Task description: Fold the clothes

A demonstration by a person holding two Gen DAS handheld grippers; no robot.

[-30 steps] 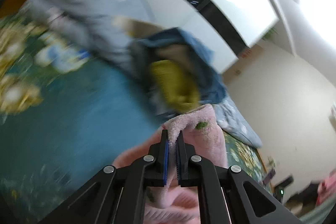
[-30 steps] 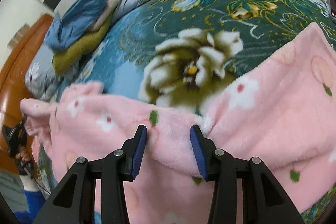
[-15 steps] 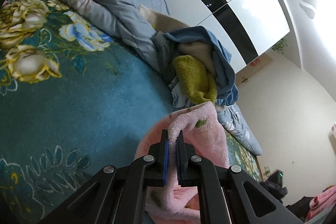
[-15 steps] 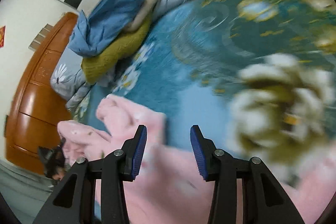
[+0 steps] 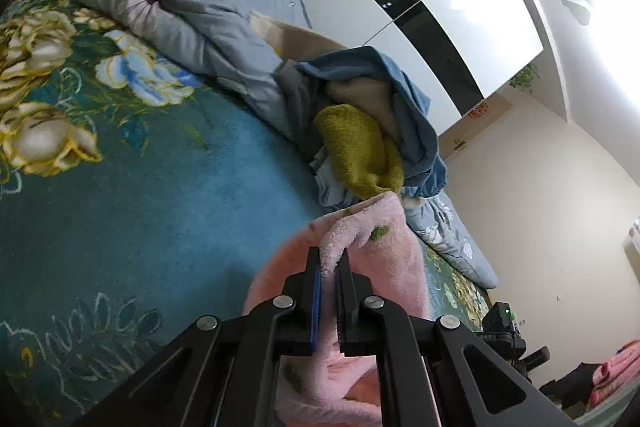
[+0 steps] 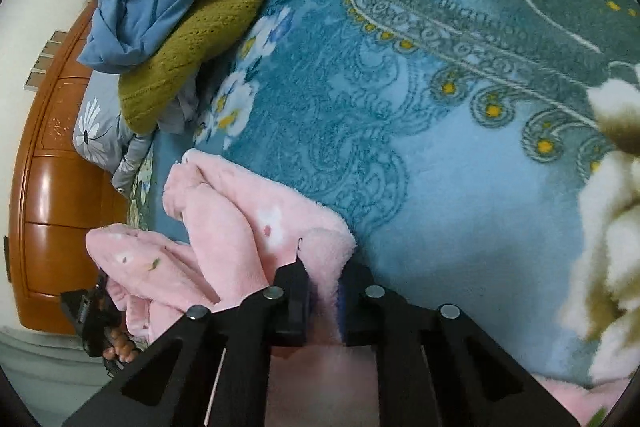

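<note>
1. The pink fleece garment (image 6: 240,223) is fluffy, soft pink with small white flowers and green leaf specks. It's bunched up in loose folds on the teal floral bedspread (image 6: 460,187), near the bed's edge by the wooden headboard.
2. One edge (image 5: 348,239) is lifted and draped.
3. The clothes pile (image 6: 188,7), blue, beige and olive knit, sits heaped further up the bedspread, apart from it.

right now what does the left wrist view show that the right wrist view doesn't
Only the left wrist view shows the white wardrobe doors and the left tongs shut on the pink fleece garment. Only the right wrist view shows the wooden headboard and the right tongs pinching the garment's corner. Both show the teal floral bedspread and the pile of clothes.
</note>
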